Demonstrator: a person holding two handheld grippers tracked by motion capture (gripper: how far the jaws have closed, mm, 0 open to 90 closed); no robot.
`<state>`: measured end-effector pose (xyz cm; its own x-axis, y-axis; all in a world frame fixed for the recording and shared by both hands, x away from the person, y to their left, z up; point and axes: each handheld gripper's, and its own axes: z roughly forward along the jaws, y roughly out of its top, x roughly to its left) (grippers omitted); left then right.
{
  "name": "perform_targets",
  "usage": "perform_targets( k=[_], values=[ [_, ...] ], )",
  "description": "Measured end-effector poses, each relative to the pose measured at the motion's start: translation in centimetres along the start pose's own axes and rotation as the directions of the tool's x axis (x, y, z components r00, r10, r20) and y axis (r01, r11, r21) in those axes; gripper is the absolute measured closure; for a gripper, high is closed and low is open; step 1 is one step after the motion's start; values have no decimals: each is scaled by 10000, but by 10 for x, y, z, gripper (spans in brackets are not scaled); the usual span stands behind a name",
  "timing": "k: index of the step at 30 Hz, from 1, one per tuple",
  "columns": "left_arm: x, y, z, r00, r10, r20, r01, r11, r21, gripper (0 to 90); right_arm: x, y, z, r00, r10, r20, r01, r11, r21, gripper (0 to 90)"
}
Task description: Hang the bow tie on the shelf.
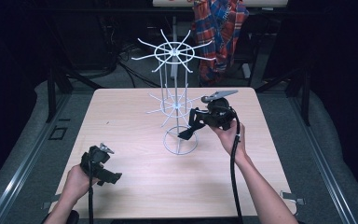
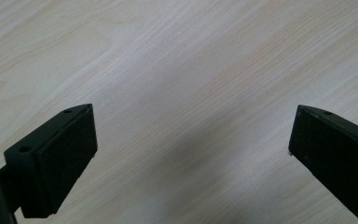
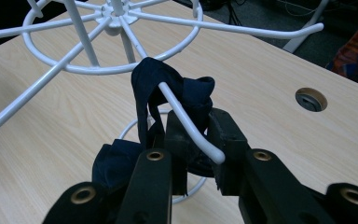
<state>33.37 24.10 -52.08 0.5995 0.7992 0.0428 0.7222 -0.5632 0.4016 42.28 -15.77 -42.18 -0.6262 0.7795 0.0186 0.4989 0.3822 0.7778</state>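
Note:
A white wire rack (image 1: 173, 52) with two wheels of hooked spokes stands at the middle of the wooden table (image 1: 135, 121). A dark blue cloth (image 3: 149, 79) is draped over one spoke (image 3: 186, 116) of the lower wheel (image 3: 74, 69) and hangs down toward the base ring (image 1: 181, 141). My right gripper (image 3: 198, 135) is shut on this cloth, and the spoke's upturned tip lies between the jaws. In the high view the right gripper (image 1: 193, 122) sits just right of the rack with the cloth (image 1: 189, 133) below it. My left gripper (image 2: 191, 149) stands open over bare wood, near the table's front left (image 1: 112, 173).
A plaid shirt (image 1: 219, 32) hangs behind the table's far edge. A round cable hole (image 3: 311, 99) sits in the tabletop beyond the rack. The upper wheel's spokes reach out above the right gripper. Dark floor and metal frames surround the table.

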Motion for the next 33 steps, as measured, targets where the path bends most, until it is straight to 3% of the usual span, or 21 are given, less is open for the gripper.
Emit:
perform_targets(
  k=[15,24,33],
  values=[
    [-2,6,1,9997,229,87,-229,9997,27,9,4,-3,-6,10000,-75,-60,78,9994,350,619],
    [-3,6,2,9997,216,111,-216,9998,-14,9,6,-5,-11,9998,-149,-106,155,9979,624,431],
    [-3,7,3,9997,243,105,-242,9997,-5,9,5,-13,-20,9999,-6,142,-7,9957,928,269]
  ],
)
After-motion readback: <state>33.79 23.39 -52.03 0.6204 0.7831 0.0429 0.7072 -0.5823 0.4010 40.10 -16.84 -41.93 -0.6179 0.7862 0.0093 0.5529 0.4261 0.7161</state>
